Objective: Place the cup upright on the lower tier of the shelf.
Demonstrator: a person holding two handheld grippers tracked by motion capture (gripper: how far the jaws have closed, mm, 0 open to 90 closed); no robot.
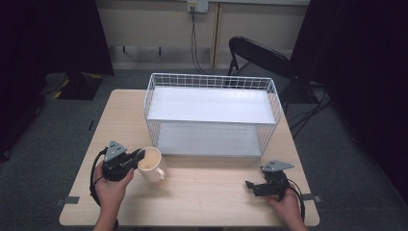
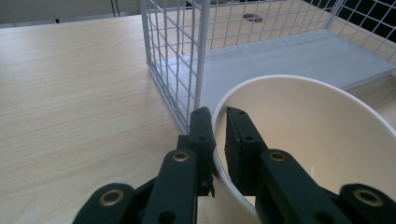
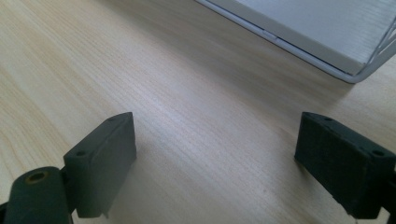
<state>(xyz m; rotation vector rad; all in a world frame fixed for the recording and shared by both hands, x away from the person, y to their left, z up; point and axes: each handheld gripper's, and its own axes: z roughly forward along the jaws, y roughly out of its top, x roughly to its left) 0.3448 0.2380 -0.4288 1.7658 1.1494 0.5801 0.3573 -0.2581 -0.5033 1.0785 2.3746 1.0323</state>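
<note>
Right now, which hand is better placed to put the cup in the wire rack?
The left. The left gripper already pinches the cup by its rim, right beside the wire rack. The right gripper rests open over bare table, far from the cup.

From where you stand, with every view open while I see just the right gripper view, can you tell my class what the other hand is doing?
Observer: The left gripper is shut on the rim of a cream mug, one jaw inside and one outside.
Operator: Where does the mug sit relative to the rack?
Observer: In front of the white wire rack, near its front left corner post.
Operator: Which way is the mug's handle turned?
Observer: In the high view it points toward the person's edge of the table.
</note>
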